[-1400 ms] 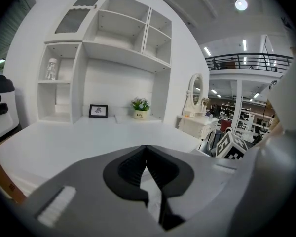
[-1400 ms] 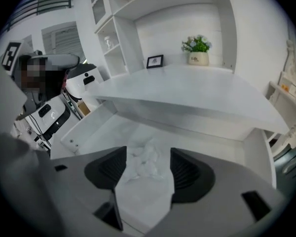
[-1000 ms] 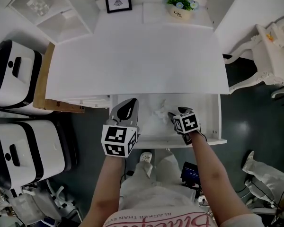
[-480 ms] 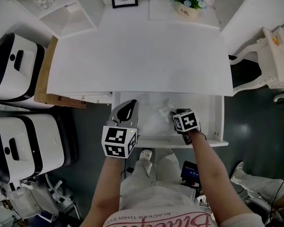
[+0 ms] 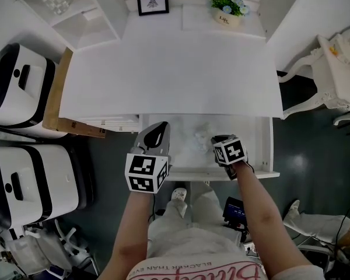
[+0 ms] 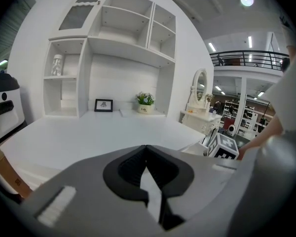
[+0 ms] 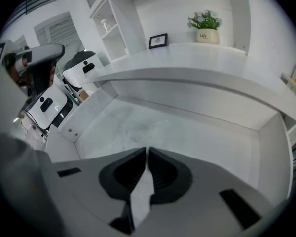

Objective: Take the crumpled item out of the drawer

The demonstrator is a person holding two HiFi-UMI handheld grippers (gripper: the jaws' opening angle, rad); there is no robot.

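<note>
Seen from above, a white desk (image 5: pixel 169 74) has its wide white drawer (image 5: pixel 254 146) pulled open toward the person. At left, the left gripper (image 6: pixel 146 147) hangs over the drawer's front left corner, jaws together and empty. Mid-drawer, on the floor, lies the crumpled white item (image 5: pixel 201 135), not yet lifted. At right, the right gripper (image 7: pixel 147 150) points steeply down at it. Its jaws have just been closing and now pinch the item's near edge, as best its own view shows. Opening and reaching look done; lifting out remains.
</note>
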